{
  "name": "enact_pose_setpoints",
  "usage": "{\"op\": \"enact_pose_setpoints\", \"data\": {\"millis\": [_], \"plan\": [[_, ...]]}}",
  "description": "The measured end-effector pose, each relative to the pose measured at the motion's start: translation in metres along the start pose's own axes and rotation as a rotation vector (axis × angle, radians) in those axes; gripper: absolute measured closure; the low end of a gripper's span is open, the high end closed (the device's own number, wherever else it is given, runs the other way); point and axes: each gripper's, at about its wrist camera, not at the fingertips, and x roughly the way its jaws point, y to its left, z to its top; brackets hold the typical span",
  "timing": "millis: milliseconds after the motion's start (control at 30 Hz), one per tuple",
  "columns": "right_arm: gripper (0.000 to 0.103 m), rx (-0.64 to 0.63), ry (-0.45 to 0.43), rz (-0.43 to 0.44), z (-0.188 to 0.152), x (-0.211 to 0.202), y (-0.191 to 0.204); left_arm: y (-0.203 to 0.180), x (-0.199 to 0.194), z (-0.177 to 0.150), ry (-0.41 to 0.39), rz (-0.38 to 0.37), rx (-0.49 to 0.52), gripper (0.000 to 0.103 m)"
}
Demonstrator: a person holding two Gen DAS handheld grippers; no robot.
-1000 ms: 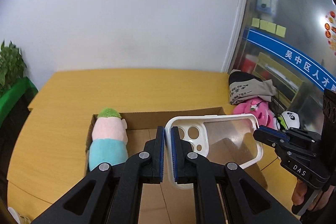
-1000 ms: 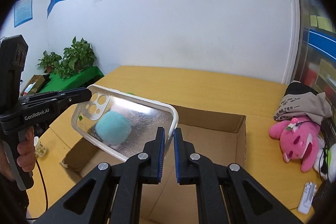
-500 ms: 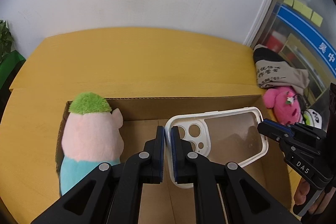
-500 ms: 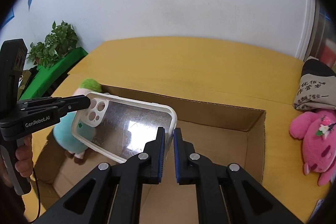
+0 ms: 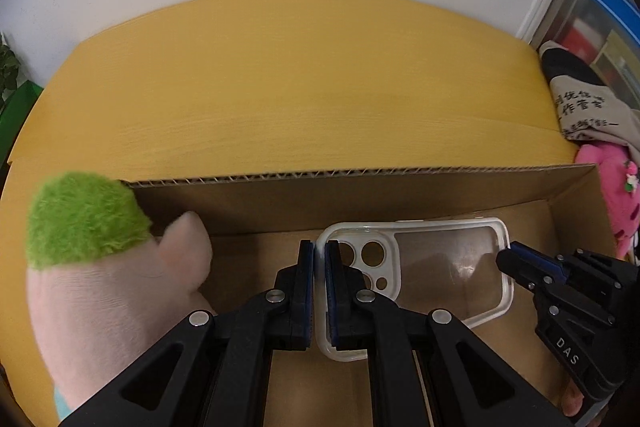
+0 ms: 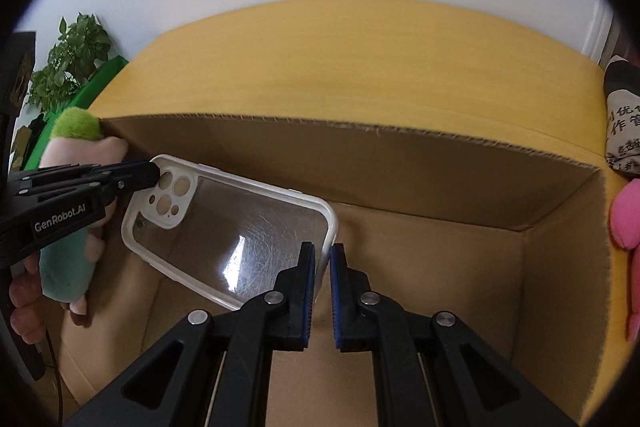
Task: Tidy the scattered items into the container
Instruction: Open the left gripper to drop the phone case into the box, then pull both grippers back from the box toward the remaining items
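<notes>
clear phone case [image 5: 444, 279] with white rim, held over the cardboard box [image 5: 360, 195]; left gripper [image 5: 319, 291] and right gripper [image 6: 322, 291] each clamped on one end. plush toy [image 5: 100, 267] leans inside at left.

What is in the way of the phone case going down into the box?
Nothing visible. The case, pinched by both grippers, hangs over bare box floor. The plush sits off at the end.
</notes>
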Motion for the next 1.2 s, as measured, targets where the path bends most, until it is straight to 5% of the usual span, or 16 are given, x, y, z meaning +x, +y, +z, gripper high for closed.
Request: {"op": "enact_pose_setpoints", "data": {"millis": [267, 333, 367, 433, 500, 800, 967, 1200], "plan": [[0.092, -0.018, 0.001, 0.002, -0.006, 0.012, -0.007, 0.0, 0.003, -0.005, 0.001, 0.03, 0.016, 0.098], [0.074, 0.002, -0.031, 0.04, -0.006, 0.003, -0.009, 0.002, -0.007, -0.007, -0.022, 0.012, -0.002, 0.087], [0.068, 0.009, -0.051, 0.047, -0.005, -0.004, -0.01, 0.003, -0.013, -0.008, -0.032, 0.003, -0.01, 0.073], [0.04, 0.016, -0.092, 0.045, -0.006, -0.026, -0.011, 0.002, -0.035, -0.011, -0.076, -0.031, -0.02, 0.054], [0.037, 0.002, -0.124, 0.055, -0.009, -0.053, -0.008, -0.004, -0.067, -0.018, -0.154, -0.035, 0.0, 0.029], [0.025, -0.113, -0.278, 0.055, -0.077, -0.2, 0.029, -0.022, -0.238, -0.105, -0.532, -0.06, 0.124, 0.0], [0.025, -0.107, -0.336, 0.02, -0.128, -0.242, 0.046, -0.032, -0.273, -0.162, -0.642, -0.038, 0.133, 0.0], [0.025, -0.096, -0.36, -0.023, -0.186, -0.253, 0.069, -0.03, -0.279, -0.235, -0.653, -0.036, 0.113, 0.0]]}}
